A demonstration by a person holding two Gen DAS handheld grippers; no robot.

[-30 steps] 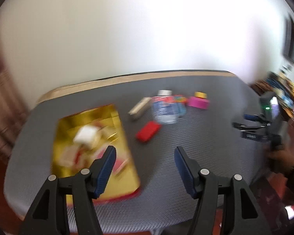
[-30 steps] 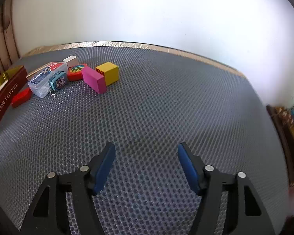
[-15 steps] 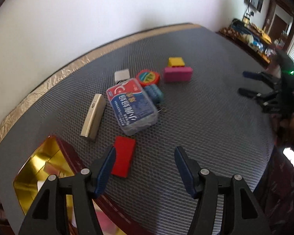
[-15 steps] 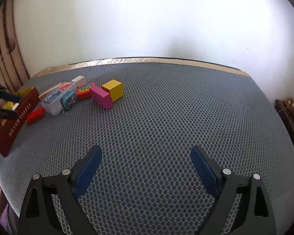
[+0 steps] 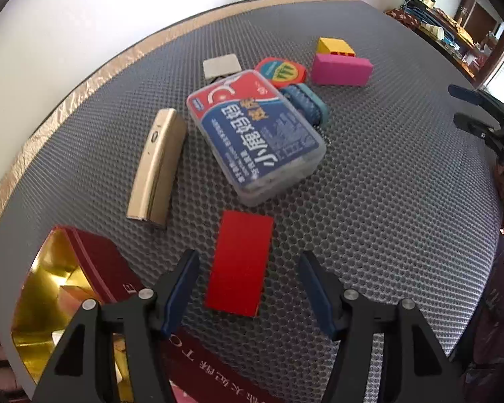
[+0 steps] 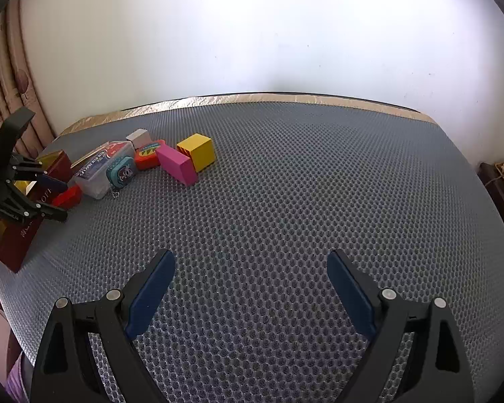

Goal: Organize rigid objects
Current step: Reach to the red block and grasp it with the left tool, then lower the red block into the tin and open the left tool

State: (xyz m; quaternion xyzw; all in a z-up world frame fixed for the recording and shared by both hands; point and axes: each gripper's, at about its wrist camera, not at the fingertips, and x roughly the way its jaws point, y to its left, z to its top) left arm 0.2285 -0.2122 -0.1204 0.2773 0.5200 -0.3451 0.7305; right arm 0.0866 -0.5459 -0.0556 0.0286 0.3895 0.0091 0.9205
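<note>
My left gripper (image 5: 248, 275) is open, its blue pads on either side of a flat red block (image 5: 240, 262) lying on the grey mesh table (image 5: 386, 201). Beyond it lie a clear plastic box with a blue-red label (image 5: 255, 131), a gold bar (image 5: 156, 164), a teal keychain case (image 5: 305, 100), a round red badge (image 5: 280, 70), a pink block (image 5: 341, 69), a yellow block (image 5: 334, 46) and a small silver box (image 5: 221, 64). My right gripper (image 6: 250, 282) is open and empty over bare table, far from the pile (image 6: 141, 161).
A dark red tin with a gold inside (image 5: 60, 288) stands at the left, touching my left gripper's side; it also shows in the right wrist view (image 6: 20, 231). A white wall (image 6: 252, 33) runs behind the table. Shelves with clutter (image 5: 453, 23) lie at far right.
My left gripper has moved in and down towards the red block, which now lies between its pads. My right gripper has stayed wide open and pulled back slightly.
</note>
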